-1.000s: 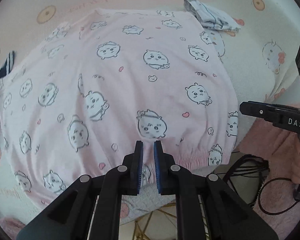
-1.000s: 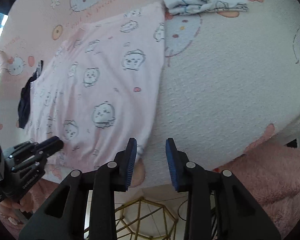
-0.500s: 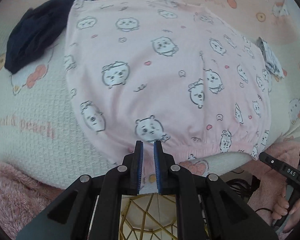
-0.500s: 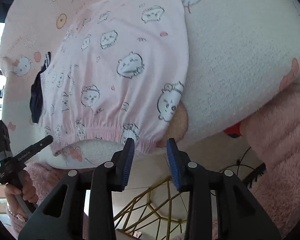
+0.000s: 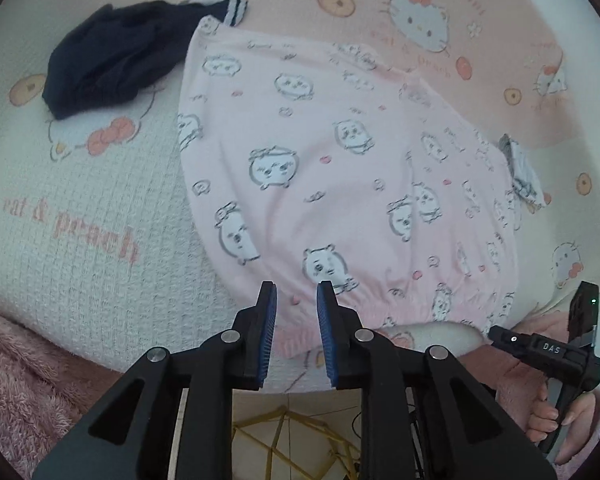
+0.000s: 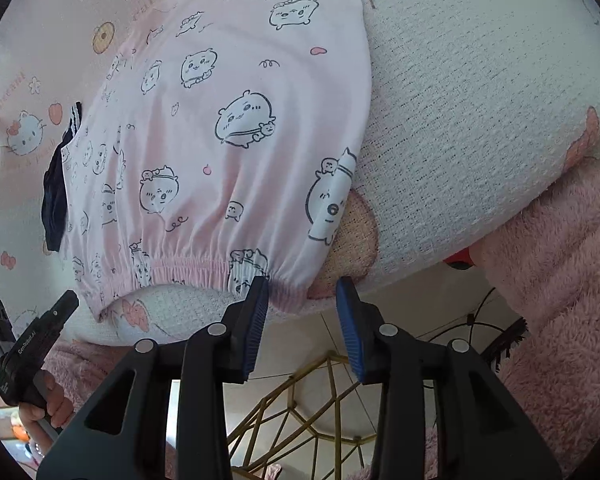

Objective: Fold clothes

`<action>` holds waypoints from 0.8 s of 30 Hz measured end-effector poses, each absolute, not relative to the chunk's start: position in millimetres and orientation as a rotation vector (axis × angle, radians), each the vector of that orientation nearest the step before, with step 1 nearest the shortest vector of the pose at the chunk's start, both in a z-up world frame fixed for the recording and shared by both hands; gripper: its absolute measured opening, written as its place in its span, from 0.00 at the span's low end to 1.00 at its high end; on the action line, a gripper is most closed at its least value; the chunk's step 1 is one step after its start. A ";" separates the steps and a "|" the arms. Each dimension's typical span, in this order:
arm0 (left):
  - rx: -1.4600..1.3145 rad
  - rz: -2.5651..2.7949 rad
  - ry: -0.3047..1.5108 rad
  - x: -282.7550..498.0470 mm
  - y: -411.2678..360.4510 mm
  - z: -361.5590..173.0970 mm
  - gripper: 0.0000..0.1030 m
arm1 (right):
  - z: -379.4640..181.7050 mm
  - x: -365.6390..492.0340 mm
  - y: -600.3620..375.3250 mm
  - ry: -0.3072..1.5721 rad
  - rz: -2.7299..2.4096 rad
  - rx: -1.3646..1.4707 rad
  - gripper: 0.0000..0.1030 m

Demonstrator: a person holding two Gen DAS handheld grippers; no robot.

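On the cartoon-print bed cover [image 5: 80, 208], pink printed garment [image 5: 340, 168] lies flat, elastic hem at near edge. Left gripper [image 5: 296, 300] over hem, jaws opening, hem between them. Right gripper [image 6: 302, 292] at hem corner, opening. Navy garment [image 5: 108, 60] beside.

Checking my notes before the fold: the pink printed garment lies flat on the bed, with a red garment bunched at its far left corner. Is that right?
Not quite. The bunched garment is dark navy with white stripes, not red, as the left wrist view shows. The pink printed garment does lie flat on the bed.
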State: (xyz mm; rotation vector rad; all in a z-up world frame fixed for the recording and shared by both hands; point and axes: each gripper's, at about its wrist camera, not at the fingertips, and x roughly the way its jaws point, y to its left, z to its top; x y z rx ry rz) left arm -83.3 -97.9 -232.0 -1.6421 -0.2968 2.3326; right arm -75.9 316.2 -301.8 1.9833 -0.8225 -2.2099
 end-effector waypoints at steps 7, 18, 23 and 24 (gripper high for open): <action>-1.643 2.275 -0.318 -98.6 -59.5 -245.4 0.23 | -299.8 -79.5 316.5 -0.889 -2.249 1.912 0.21; -1.683 2.269 -0.466 -113.5 -70.8 -260.3 0.23 | -227.1 -152.2 257.6 -0.587 -2.257 1.638 0.07; -1.692 2.259 -0.496 -116.2 -74.5 -264.6 0.24 | -219.9 -183.0 169.1 -0.373 -2.117 1.583 0.07; -1.695 2.254 -0.507 -116.6 -75.7 -266.1 0.24 | -228.5 -184.9 149.1 -0.339 -2.087 1.598 0.07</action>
